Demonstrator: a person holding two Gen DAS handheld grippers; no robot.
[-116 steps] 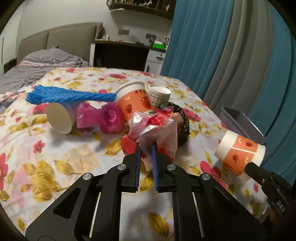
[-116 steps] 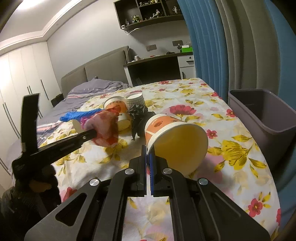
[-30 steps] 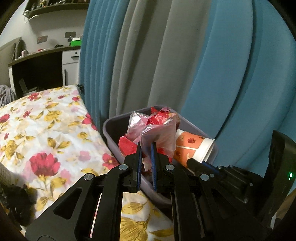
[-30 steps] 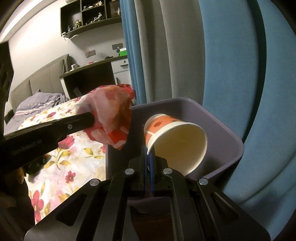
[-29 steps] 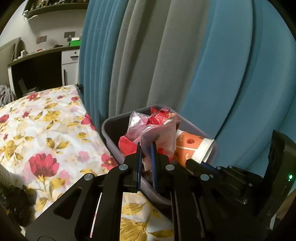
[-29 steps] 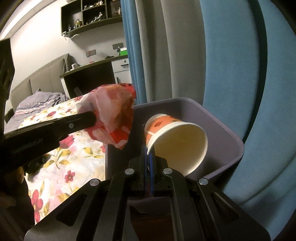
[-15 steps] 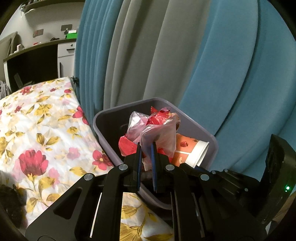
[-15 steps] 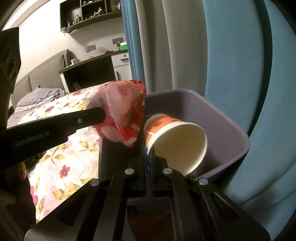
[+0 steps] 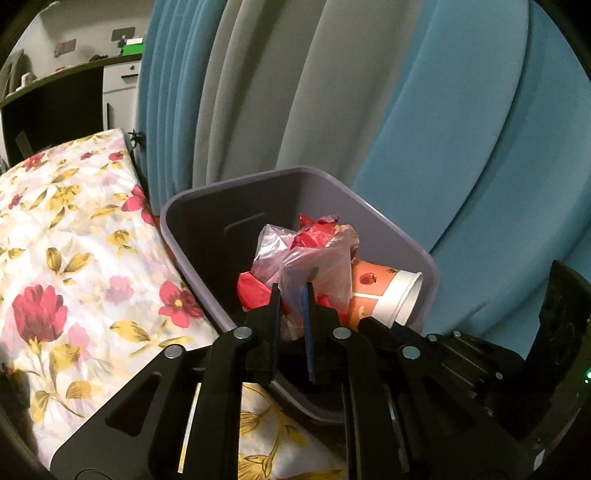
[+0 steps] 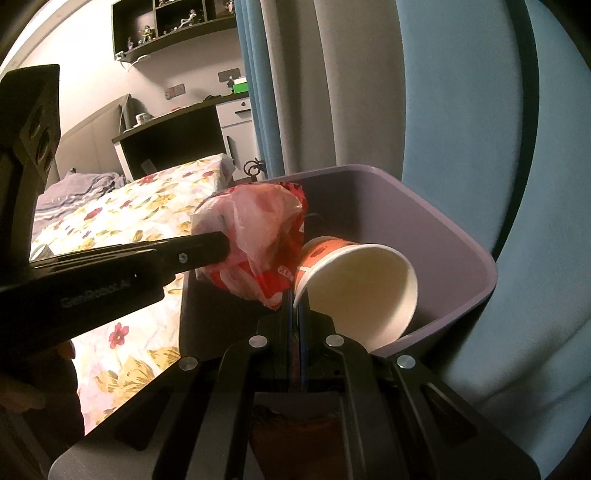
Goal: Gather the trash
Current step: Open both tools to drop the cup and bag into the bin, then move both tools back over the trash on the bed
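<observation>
My left gripper (image 9: 290, 293) is shut on a crumpled red and clear plastic bag (image 9: 314, 258) and holds it over the open grey-purple bin (image 9: 207, 206). The bag also shows in the right wrist view (image 10: 258, 236), touching the cup. My right gripper (image 10: 295, 299) is shut on the rim of an orange and white paper cup (image 10: 358, 280), held on its side over the bin (image 10: 461, 236). The cup also shows in the left wrist view (image 9: 384, 295), just right of the bag.
The bin stands between the bed with its floral sheet (image 9: 74, 240) and the blue and grey curtains (image 9: 406, 110). A dark desk (image 10: 177, 140) and wall shelves (image 10: 166, 26) are at the back of the room.
Both grippers have carried the bag and the cup from the bed to the bin. Over the last second they have moved closer in over its opening.
</observation>
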